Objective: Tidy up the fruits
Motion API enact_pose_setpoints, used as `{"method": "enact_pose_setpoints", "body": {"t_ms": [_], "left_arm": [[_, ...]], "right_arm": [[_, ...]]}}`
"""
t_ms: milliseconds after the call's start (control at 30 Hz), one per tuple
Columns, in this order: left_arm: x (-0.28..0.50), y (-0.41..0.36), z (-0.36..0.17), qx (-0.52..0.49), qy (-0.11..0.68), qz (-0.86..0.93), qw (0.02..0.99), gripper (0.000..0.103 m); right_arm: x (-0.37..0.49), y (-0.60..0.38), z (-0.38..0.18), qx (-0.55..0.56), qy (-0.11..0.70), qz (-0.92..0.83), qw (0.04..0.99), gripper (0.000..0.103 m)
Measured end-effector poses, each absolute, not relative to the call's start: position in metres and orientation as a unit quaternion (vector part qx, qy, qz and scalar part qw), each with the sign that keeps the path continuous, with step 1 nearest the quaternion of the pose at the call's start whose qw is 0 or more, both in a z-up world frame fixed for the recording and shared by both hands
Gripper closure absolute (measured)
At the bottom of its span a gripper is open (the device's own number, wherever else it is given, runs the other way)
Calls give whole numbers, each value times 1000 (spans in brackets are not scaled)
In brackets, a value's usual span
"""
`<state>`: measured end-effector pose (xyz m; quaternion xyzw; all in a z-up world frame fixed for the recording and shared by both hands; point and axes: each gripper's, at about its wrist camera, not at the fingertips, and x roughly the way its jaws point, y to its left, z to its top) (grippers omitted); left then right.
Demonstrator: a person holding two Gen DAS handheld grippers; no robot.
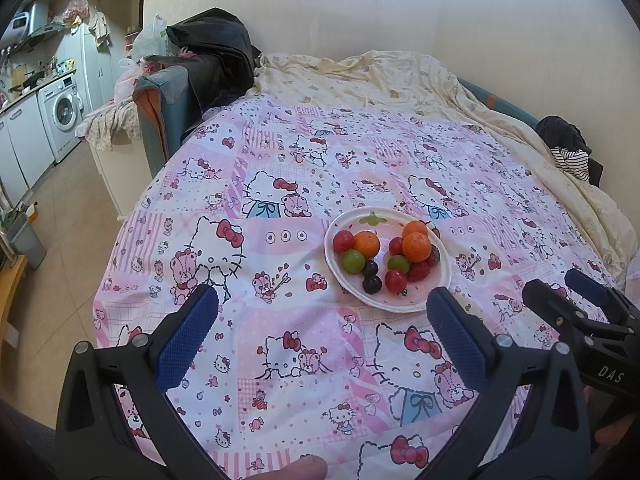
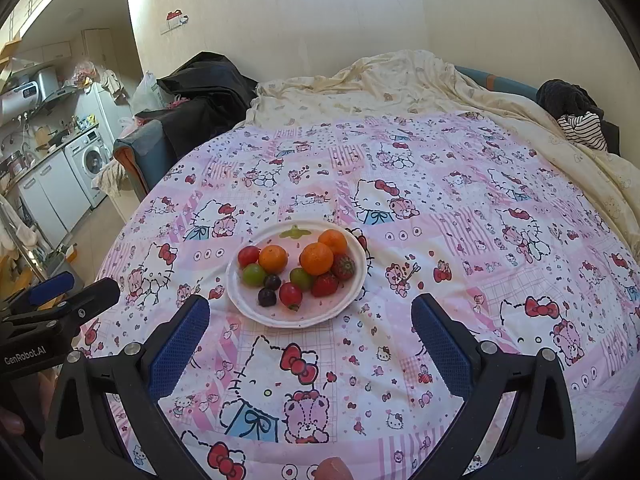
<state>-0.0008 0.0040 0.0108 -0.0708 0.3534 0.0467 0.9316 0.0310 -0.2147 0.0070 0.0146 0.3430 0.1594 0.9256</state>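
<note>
right tool [image 1: 592, 312] body is showing "das" | left tool [image 2: 56, 300] body is showing "genrobot.ai"

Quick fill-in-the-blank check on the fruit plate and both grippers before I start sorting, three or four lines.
1. All the fruit sits on one white ____ on the patterned bedsheet.
2. The oranges on it number ____.
3. The two strawberries lie on the ____ side of the pile in both views.
4. The left gripper and right gripper are both ____ and hold nothing.

Missing: plate; three; right; open
</note>
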Motion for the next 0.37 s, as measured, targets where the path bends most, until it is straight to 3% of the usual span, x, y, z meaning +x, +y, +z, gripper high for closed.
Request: {"method": "enact_pose_setpoints", "body": {"t_ms": [367], "left_arm": [[-2, 3, 11, -75, 353, 41, 932, 0]], "right_arm": [[31, -214, 7, 14, 343, 159, 926, 0]]}}
